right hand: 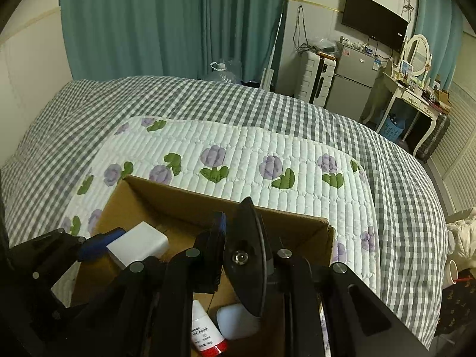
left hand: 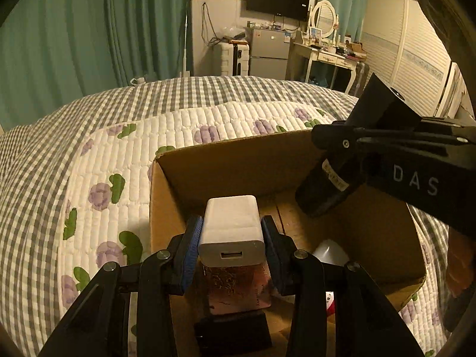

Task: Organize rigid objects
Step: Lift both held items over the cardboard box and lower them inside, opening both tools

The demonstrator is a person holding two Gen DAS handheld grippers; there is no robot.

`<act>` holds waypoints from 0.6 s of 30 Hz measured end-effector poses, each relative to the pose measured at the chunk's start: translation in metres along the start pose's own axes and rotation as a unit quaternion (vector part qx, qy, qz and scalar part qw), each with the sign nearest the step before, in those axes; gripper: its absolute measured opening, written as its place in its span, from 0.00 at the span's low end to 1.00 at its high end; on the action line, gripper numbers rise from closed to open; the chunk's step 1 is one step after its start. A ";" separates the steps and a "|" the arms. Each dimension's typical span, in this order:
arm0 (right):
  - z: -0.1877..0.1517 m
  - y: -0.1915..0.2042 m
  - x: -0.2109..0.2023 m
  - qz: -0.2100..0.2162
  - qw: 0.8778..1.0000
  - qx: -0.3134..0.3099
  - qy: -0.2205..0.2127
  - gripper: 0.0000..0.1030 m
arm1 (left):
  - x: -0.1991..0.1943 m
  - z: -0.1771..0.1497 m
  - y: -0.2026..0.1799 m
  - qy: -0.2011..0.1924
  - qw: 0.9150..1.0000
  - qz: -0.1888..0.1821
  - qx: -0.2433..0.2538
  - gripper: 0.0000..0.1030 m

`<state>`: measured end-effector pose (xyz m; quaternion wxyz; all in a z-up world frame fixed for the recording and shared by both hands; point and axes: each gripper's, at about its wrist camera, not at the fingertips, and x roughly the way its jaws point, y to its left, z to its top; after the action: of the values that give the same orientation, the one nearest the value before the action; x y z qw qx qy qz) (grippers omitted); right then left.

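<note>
The left gripper (left hand: 231,232) clamps a white USB charger (left hand: 230,229) between its blue pads, holding it above the open cardboard box (left hand: 226,163). The right gripper (right hand: 241,244) is closed tight on a black flashlight (left hand: 354,151), tilted over the same box. Inside lie a white bottle with a red cap (right hand: 205,336), a white rounded container (right hand: 235,321) and a pink packet (left hand: 238,288). The box sits on a floral quilted pad (right hand: 267,148) atop a checked bedspread (right hand: 148,101).

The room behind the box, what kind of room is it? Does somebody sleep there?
Most likely a bedroom. A bed with a checked cover fills the middle, a dressing table with an oval mirror stands by the far wall, and a TV hangs above a small fridge.
</note>
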<state>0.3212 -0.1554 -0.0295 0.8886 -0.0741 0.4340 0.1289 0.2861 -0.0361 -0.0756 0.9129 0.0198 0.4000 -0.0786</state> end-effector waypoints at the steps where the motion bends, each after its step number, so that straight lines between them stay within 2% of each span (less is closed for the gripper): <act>1: -0.001 0.000 0.000 0.005 1.000 0.002 0.000 0.16 | 0.000 0.000 -0.001 0.001 1.000 0.002 0.000 0.40; 5: -0.002 -0.002 -0.001 0.020 1.000 0.009 0.002 0.16 | -0.009 0.000 -0.004 0.000 1.000 -0.002 -0.004 0.42; 7: -0.002 -0.001 -0.009 0.017 1.000 0.007 0.000 0.16 | -0.018 0.000 -0.005 -0.004 1.000 -0.005 -0.006 0.49; 9: 0.000 -0.002 -0.021 0.008 1.000 0.006 -0.008 0.23 | -0.030 0.002 -0.007 -0.009 1.000 -0.003 -0.008 0.52; 10: 0.002 -0.004 -0.029 0.005 1.000 0.009 -0.010 0.32 | -0.038 0.003 -0.007 -0.012 1.000 -0.001 -0.009 0.52; 11: 0.003 -0.006 -0.039 0.002 1.000 0.012 -0.016 0.34 | -0.044 0.005 -0.007 -0.015 1.000 0.000 -0.010 0.52; 14: 0.007 -0.009 -0.072 -0.004 0.999 0.018 -0.035 0.34 | -0.075 0.008 -0.009 -0.031 0.999 0.002 -0.010 0.53; 16: 0.007 -0.010 -0.097 -0.006 0.999 0.021 -0.046 0.34 | -0.098 0.009 -0.011 -0.044 0.999 0.008 -0.008 0.62; 18: 0.004 -0.010 -0.119 -0.009 0.998 0.022 -0.054 0.35 | -0.123 0.008 -0.013 -0.060 0.998 0.014 -0.004 0.66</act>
<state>0.2573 -0.1833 0.0672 0.9131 -0.0509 0.3878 0.1150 0.2076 -0.0341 0.0202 0.9362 0.0167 0.3450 -0.0649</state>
